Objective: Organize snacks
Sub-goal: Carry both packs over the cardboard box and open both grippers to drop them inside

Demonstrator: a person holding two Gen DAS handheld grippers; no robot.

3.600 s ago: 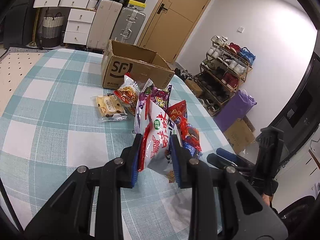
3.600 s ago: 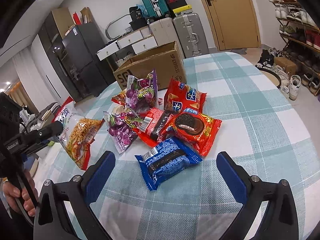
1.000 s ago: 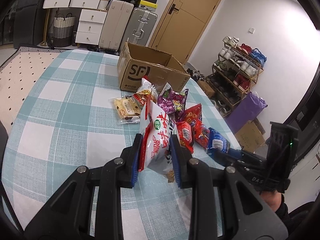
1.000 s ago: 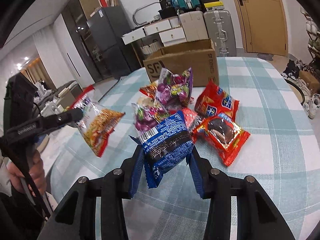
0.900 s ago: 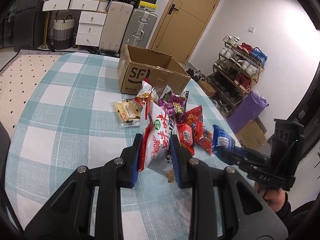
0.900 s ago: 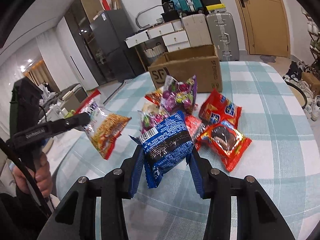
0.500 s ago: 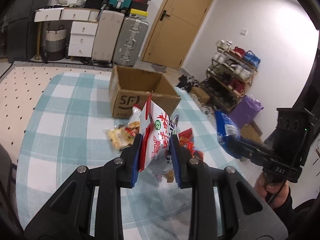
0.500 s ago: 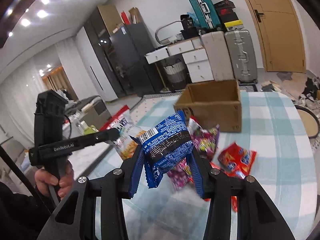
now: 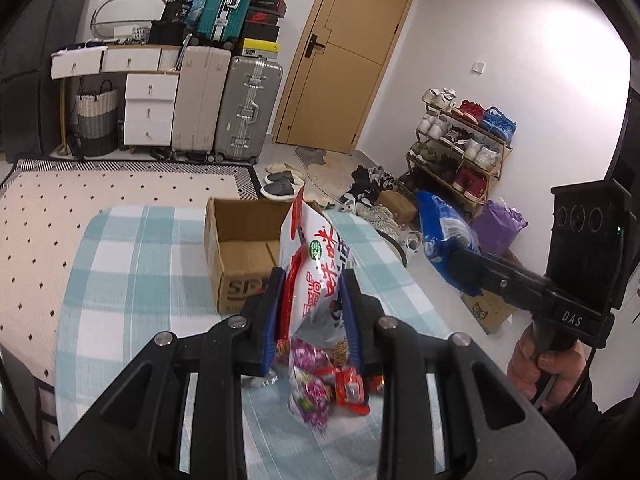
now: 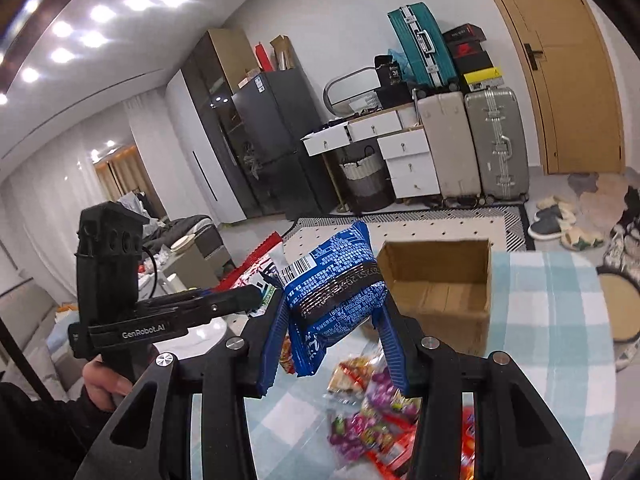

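Note:
My left gripper is shut on a white and red noodle snack bag, held high above the table. My right gripper is shut on a blue cookie pack, also held high. The open cardboard box stands on the checked table beyond both; in the right wrist view the box is just past the blue pack. The blue pack also shows in the left wrist view, and the left gripper in the right wrist view. Loose purple and red snack packs lie on the table below.
The round table with the teal checked cloth drops off to the floor on all sides. Suitcases and white drawers stand at the far wall, a shoe rack at the right. More snacks lie under the right gripper.
Both grippers have risen well above the table with their packs and moved toward the box. The box's inside now shows from above. The snack pile has dropped low in both views.

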